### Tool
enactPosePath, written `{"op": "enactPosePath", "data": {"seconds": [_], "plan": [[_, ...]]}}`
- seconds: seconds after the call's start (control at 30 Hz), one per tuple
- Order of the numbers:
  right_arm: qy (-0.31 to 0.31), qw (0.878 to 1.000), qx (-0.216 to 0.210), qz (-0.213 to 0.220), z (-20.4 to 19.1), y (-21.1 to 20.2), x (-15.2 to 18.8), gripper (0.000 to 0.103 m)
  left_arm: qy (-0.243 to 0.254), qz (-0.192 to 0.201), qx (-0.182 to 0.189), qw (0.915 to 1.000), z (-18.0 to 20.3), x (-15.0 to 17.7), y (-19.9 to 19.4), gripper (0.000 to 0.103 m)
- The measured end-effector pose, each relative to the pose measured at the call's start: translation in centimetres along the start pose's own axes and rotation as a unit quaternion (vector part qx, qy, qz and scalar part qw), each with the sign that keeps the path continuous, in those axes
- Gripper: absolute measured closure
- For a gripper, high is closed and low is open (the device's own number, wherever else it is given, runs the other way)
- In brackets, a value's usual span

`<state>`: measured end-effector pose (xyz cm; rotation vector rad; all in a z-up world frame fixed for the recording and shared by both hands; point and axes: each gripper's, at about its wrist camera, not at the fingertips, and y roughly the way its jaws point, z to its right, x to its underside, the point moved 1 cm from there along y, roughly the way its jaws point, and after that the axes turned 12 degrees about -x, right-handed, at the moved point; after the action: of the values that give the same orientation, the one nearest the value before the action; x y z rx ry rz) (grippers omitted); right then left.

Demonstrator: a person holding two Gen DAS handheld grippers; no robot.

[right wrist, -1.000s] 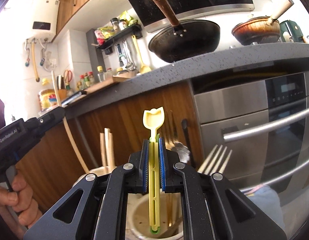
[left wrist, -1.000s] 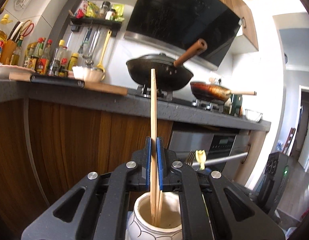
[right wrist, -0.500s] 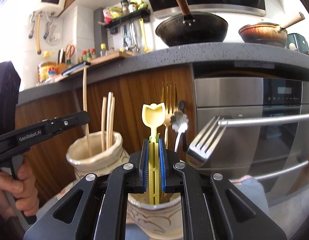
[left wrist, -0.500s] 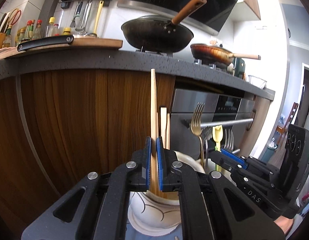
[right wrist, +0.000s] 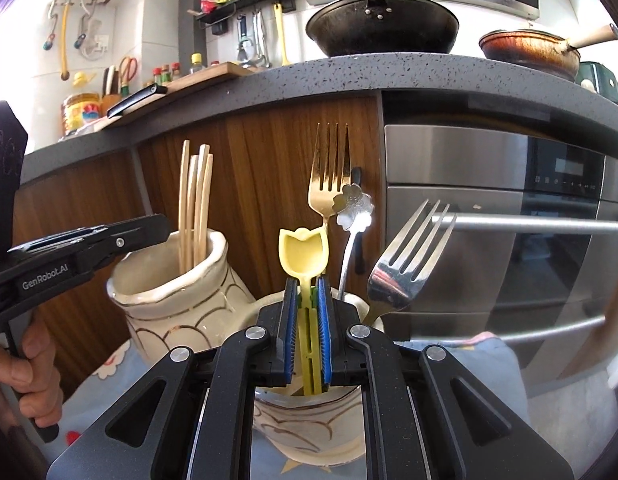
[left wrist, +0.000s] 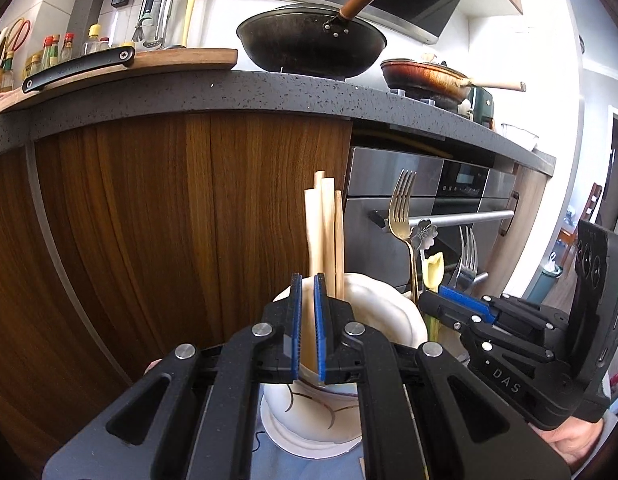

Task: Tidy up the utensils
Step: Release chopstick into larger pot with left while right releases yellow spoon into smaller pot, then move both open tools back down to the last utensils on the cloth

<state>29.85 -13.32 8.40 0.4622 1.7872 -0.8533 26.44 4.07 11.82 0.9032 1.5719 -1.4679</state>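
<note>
My left gripper (left wrist: 307, 280) is shut on a pale wooden chopstick (left wrist: 313, 224) that stands in a cream vase (left wrist: 389, 312) with several other chopsticks (right wrist: 195, 208). Its tip (right wrist: 161, 224) reaches the vase (right wrist: 169, 304) rim from the left in the right wrist view. My right gripper (right wrist: 307, 284) is shut on the stem of a yellow tulip-shaped spoon (right wrist: 303, 250), upright over a second cream vase (right wrist: 309, 420). That vase holds a gold fork (right wrist: 329, 176), a silver fork (right wrist: 409, 256) and a flower-headed spoon (right wrist: 353, 208). The right gripper (left wrist: 449, 300) shows beside the chopstick vase.
Both vases stand on a blue patterned cloth (right wrist: 489, 368). Close behind rise a wooden cabinet front (left wrist: 149, 220) and a steel oven (right wrist: 489, 200) with a bar handle. The dark counter (left wrist: 269, 88) above carries a wok, a pan and a cutting board. A hand (right wrist: 25, 368) grips the left tool.
My left gripper has sunk with its chopstick, whose top now stands level with the others in the vase. The right gripper has tilted and the yellow spoon sits lower in its vase.
</note>
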Motion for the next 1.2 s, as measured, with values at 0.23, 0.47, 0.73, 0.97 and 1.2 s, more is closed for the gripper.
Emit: {"op": "enactPosePath", "data": {"seconds": [0.23,0.47,0.73,0.97,1.2], "plan": [[-0.004,1.000,0.005,0.011,-0.1,-1.0,-0.4,0.085,-0.005,0.006,-0.006,1.0000,-0.6,-0.1,-0.6,0.093],[-0.006,0.999,0.006,0.031,-0.3,-2.6,-1.2,0.079,-0.005,0.017,-0.010,0.9998,-1.2,0.1,-2.2,0.077],[-0.004,0.999,0.006,0.042,-0.3,-4.2,-1.5,0.075,0.007,0.020,-0.016,0.9997,-1.5,0.7,-4.0,0.055],[-0.012,0.999,0.003,0.037,-0.4,-6.4,-1.4,0.073,0.044,0.008,-0.023,0.9987,-1.2,2.0,-5.1,0.051],[0.016,1.000,-0.013,0.014,0.8,-8.2,-0.8,0.073,0.030,-0.016,-0.013,0.9993,-2.2,3.0,-5.4,0.051]]}}
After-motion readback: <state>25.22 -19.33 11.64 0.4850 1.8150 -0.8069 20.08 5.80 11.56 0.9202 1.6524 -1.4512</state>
